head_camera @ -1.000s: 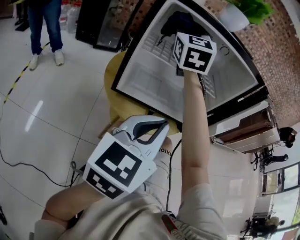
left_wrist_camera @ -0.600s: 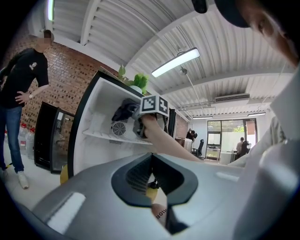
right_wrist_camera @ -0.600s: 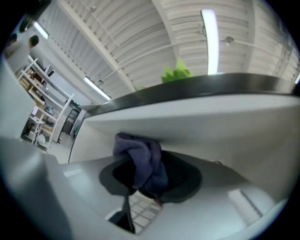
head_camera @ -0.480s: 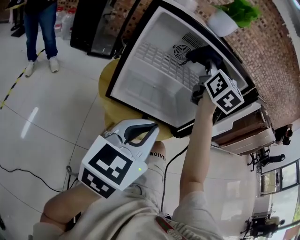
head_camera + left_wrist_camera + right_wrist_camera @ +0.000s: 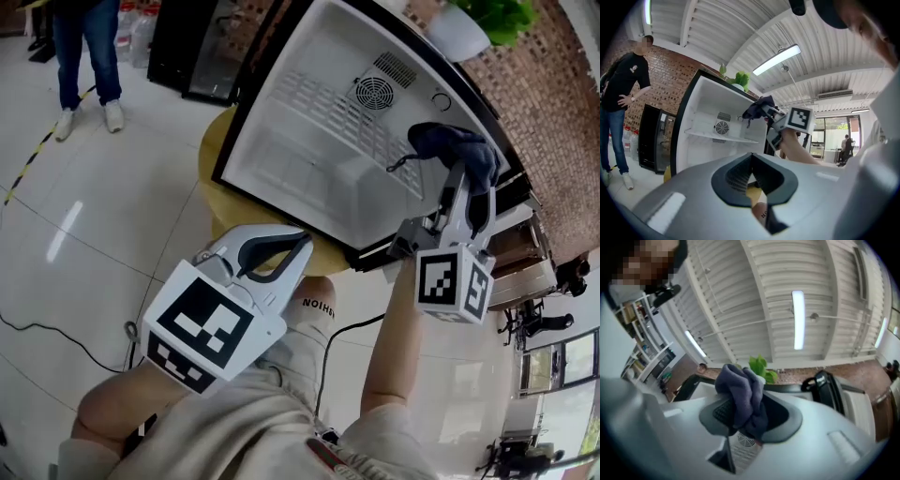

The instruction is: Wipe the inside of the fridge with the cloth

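Right gripper (image 5: pixel 462 187) clamps cloth (image 5: pixel 448 143) (dark blue) by fridge (image 5: pixel 309 164).

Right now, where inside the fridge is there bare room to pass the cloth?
Bare: the fridge compartment below the wire shelf, and above it left of the fan. Crowded at the right edge, where the right hand-held gripper holds the cloth.

Brick wall (image 5: pixel 558 131), glossy tiled floor (image 5: pixel 94 234)

Head view's top edge crops the fridge (image 5: pixel 309 159) and the bystander (image 5: pixel 89 47).
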`<state>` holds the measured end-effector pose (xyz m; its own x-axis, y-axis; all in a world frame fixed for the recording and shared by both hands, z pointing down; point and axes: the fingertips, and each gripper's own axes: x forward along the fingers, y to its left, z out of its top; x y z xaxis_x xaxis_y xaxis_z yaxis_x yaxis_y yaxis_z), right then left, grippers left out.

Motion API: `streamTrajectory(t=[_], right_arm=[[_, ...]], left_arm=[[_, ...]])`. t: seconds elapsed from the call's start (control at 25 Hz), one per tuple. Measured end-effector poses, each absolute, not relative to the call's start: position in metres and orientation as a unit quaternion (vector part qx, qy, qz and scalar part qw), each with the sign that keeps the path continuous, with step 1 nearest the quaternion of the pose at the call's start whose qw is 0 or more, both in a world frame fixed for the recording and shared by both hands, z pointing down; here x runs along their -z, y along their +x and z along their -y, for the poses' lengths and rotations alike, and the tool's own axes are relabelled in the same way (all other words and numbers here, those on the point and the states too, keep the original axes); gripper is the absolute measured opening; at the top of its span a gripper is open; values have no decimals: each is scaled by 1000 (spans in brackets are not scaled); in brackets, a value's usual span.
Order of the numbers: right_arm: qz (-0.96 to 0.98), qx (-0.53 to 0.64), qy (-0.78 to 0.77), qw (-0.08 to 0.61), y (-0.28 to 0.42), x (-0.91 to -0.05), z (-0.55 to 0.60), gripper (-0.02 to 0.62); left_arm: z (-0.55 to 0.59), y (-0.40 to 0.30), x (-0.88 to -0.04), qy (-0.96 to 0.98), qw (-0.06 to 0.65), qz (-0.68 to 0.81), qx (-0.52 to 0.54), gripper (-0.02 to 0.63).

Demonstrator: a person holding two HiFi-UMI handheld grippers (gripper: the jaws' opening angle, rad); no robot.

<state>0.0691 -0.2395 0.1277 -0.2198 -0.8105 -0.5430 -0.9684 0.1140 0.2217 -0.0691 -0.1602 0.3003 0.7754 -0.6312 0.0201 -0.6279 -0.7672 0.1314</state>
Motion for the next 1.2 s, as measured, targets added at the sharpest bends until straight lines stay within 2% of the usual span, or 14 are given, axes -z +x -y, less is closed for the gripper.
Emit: streamTrajectory(t=[0.2, 0.36, 0.56, 0.72, 0.88, 1.2], right_arm=[[-774, -377, -508, -18, -13, -213, 224, 126], [-780, -392, -465, -148, -39, -292, 264, 126], [-764, -362, -482, -230, -56, -358, 353, 124], [-726, -341, -539, -258, -61, -374, 430, 123], [-697, -354, -564, -265, -85, -371, 487, 123], [-675, -353, -590, -269, -105, -357, 534, 118]], left_arm=[[167, -78, -299, 933, 77, 350, 25, 3], [174, -84, -303, 930, 77, 358, 21, 3], [179, -96, -306, 926, 83, 368, 27, 3], [186, -103, -308, 922, 86, 377, 27, 3], [197, -121, -307, 904, 42, 425, 7, 3], [209, -139, -321, 890, 45, 454, -3, 3]])
